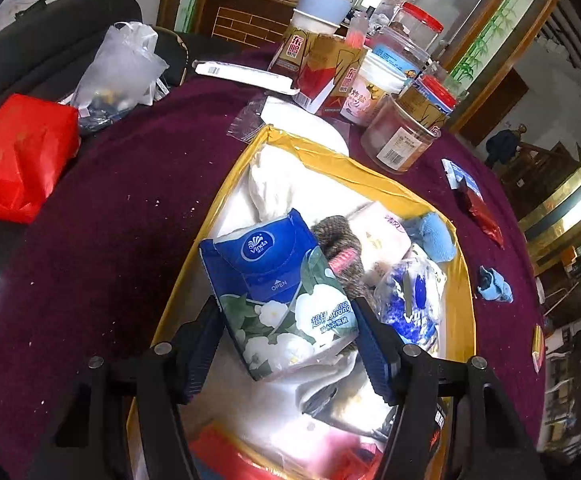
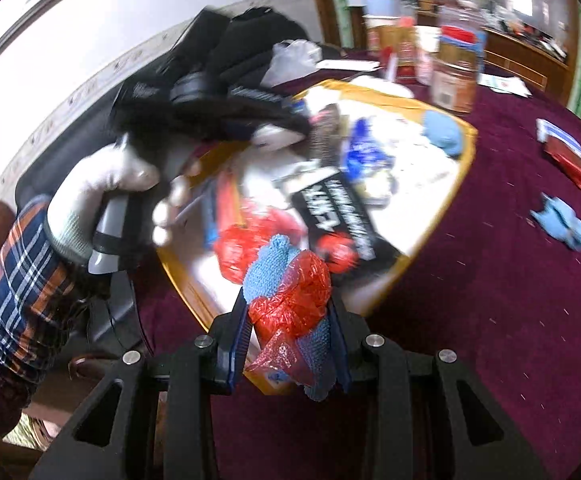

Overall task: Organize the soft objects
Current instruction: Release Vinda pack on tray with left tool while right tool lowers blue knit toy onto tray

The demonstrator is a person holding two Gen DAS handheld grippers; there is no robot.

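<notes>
A yellow-rimmed box (image 1: 322,156) on the maroon table holds soft things: white cloth, a brown knit piece, tissue packs, a blue knit piece (image 1: 436,236). My left gripper (image 1: 286,320) is shut on a blue Vinda tissue pack (image 1: 278,292) and holds it over the box. My right gripper (image 2: 290,312) is shut on a bundle of blue knit cloth and red plastic bag (image 2: 290,292), over the near edge of the box (image 2: 468,152). The left gripper and gloved hand (image 2: 102,192) show in the right wrist view, over the box's far left side.
A blue knit piece (image 1: 494,284) and a red packet (image 1: 486,216) lie on the table right of the box. Jars, cartons and cups (image 1: 370,80) stand behind it. A red bag (image 1: 18,160) and a clear plastic bag (image 1: 118,72) lie at the left.
</notes>
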